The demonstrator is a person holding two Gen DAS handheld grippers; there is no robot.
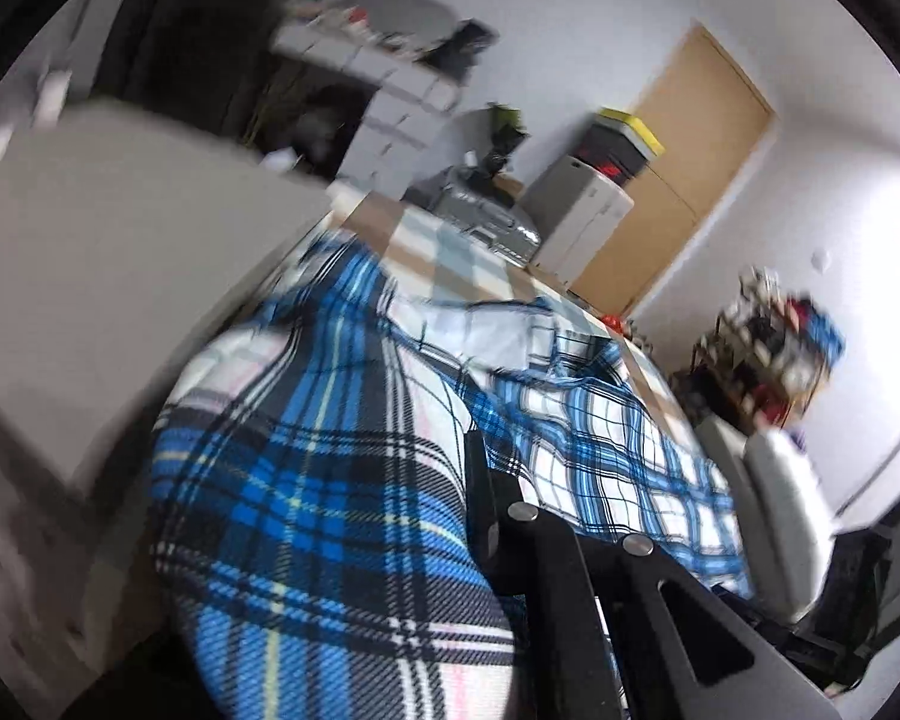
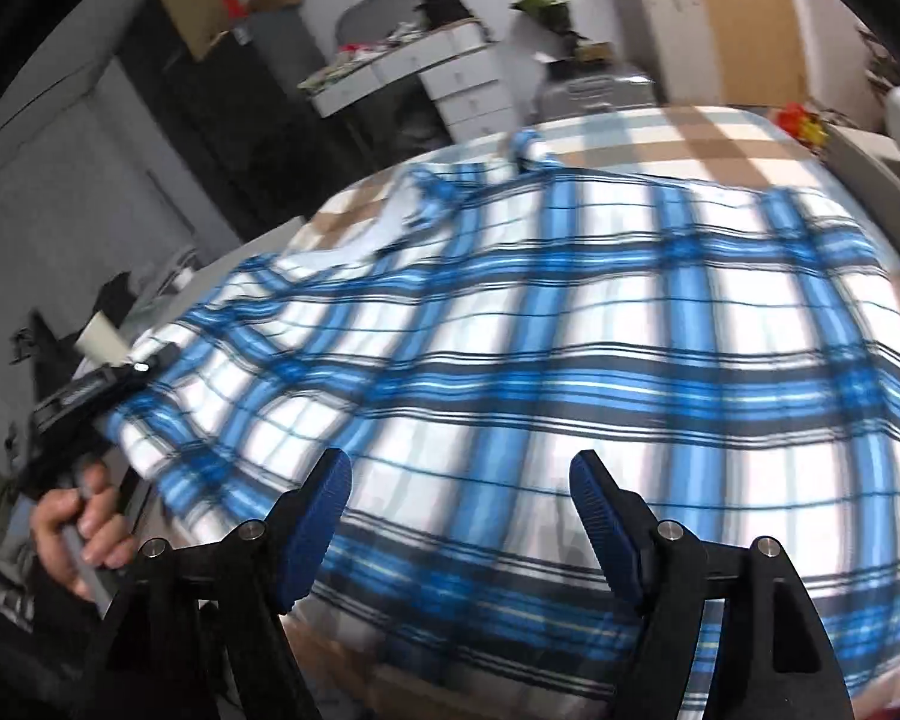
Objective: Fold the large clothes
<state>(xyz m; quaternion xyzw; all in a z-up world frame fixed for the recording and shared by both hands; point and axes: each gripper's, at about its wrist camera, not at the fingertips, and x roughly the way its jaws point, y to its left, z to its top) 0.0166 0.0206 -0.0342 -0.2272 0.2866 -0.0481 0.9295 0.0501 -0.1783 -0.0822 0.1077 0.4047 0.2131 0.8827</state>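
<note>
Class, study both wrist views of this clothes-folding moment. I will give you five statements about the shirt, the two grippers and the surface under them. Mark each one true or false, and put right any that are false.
1. The garment is a blue, white and black plaid shirt. True.
2. The right gripper is clamped on the shirt. False: its jaws stand apart over the cloth, with nothing pinched between them.
3. The left gripper is shut on the shirt's cloth. True: fabric drapes from its closed jaws.
4. The shirt lies on a bare wooden floor. False: it lies on a bed cover checked in tan, white and pale blue.
5. A hand holds the left gripper's handle in the right wrist view. True.
</note>
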